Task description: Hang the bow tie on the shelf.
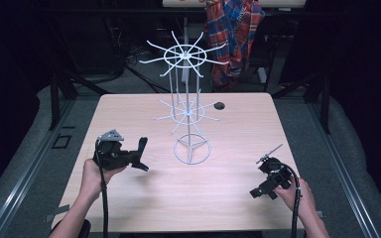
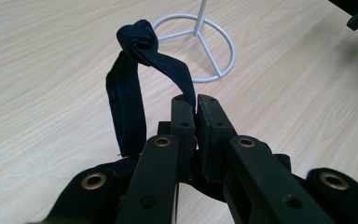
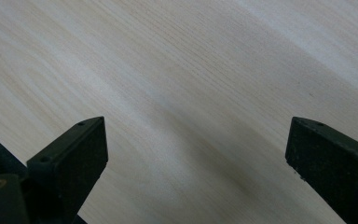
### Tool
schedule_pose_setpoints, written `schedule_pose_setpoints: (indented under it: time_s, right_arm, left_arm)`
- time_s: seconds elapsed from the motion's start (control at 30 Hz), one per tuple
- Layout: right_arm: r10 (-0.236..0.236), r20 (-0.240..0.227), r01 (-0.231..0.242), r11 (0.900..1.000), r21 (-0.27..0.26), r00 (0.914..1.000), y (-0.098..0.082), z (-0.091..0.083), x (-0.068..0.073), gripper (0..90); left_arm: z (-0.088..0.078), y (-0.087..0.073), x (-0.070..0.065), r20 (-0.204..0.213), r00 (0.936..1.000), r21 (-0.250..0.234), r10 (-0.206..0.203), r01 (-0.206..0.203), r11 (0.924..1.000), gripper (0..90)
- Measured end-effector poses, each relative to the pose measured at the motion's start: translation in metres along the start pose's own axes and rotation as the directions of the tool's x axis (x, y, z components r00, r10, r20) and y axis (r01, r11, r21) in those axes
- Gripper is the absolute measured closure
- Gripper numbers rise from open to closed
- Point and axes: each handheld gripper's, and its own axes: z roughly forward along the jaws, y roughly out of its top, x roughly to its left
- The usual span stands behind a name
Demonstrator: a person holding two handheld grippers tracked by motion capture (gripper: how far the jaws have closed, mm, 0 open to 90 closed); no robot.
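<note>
1. Left gripper (image 2: 196,105) is clamping its jaws together on one end of a dark knotted fabric band (image 2: 137,65), pinching it thin between the pads so the knot is standing up ahead of the jaws and the loop is hanging open.
2. That band is being held just above the worktop (image 1: 129,114) at its near left, in the left hand (image 1: 95,174), with the loop pointing right toward the white wire rack (image 1: 191,114); holding it by one side looks like a way of keeping the loop free to go over a prong.
3. Standing at the middle of the worktop, the rack is resting on a ring base (image 2: 200,44), which is lying just beyond the knot in the left gripper view; its two tiers of spokes are spreading out higher up, so the band would likely need lifting to reach one.
4. Right gripper (image 1: 267,179) is waiting at the near right, well apart from the rack, its jaws spread wide over bare wood and gripping nothing; it seems to be idling, ready to steady things.
5. Beyond the far edge, a plaid shirt (image 1: 233,34) is hanging in the dark background.
</note>
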Motion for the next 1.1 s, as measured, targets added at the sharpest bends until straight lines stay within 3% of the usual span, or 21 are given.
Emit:
schedule_pose_setpoints:
  time_s: [0.13,0.27,0.33,0.37,0.43,0.73,0.77,0.83,1.1]
  right_arm:
    - [-0.028,-0.002,0.028,0.999,0.029,0.9996,0.001,-0.002,-0.002,5.3]
    - [0.008,-0.011,-0.008,1.000,-0.010,0.9999,0.000,0.001,0.000,5.3]
    - [-0.030,-0.001,0.030,0.999,0.030,0.9995,0.001,-0.001,-0.002,5.3]
    - [-0.015,-0.016,0.016,0.998,0.053,0.9998,0.002,-0.002,-0.001,5.3]
    - [0.006,-0.019,-0.005,1.000,0.028,0.9998,0.001,0.000,0.000,5.3]
    - [0.002,-0.017,-0.001,0.999,0.034,0.9999,0.001,-0.001,0.000,5.3]
    - [-0.023,-0.010,0.023,1.000,0.012,0.9997,0.001,0.000,-0.001,5.3]
    - [-0.030,-0.010,0.031,0.999,0.021,0.9995,0.001,-0.001,-0.001,5.3]
    - [-0.028,-0.010,0.028,0.999,0.019,0.9996,0.001,-0.001,-0.001,5.3]
  left_arm:
    - [0.000,0.001,0.001,0.001,1.0000,-0.006,-0.004,0.004,1.0000,85.8]
    - [-0.001,0.005,0.002,0.006,0.9999,-0.020,-0.013,0.013,0.9997,85.8]
    - [-0.001,0.007,0.003,0.007,0.9999,-0.022,-0.010,0.010,0.9997,85.8]
    - [0.000,0.008,0.003,0.006,0.9999,-0.026,-0.011,0.011,0.9996,85.8]
    - [0.001,0.010,0.003,0.003,1.0000,-0.032,-0.006,0.006,0.9995,85.8]
    - [-0.001,0.019,0.006,-0.004,0.9999,-0.066,-0.016,0.016,0.9977,85.8]
    - [-0.001,0.020,0.006,-0.004,0.9998,-0.073,-0.022,0.021,0.9971,85.8]
    - [-0.001,0.023,0.007,-0.006,0.9998,-0.077,-0.018,0.018,0.9969,85.7]
    - [-0.004,0.030,0.007,-0.007,0.9998,-0.111,-0.020,0.019,0.9937,85.6]
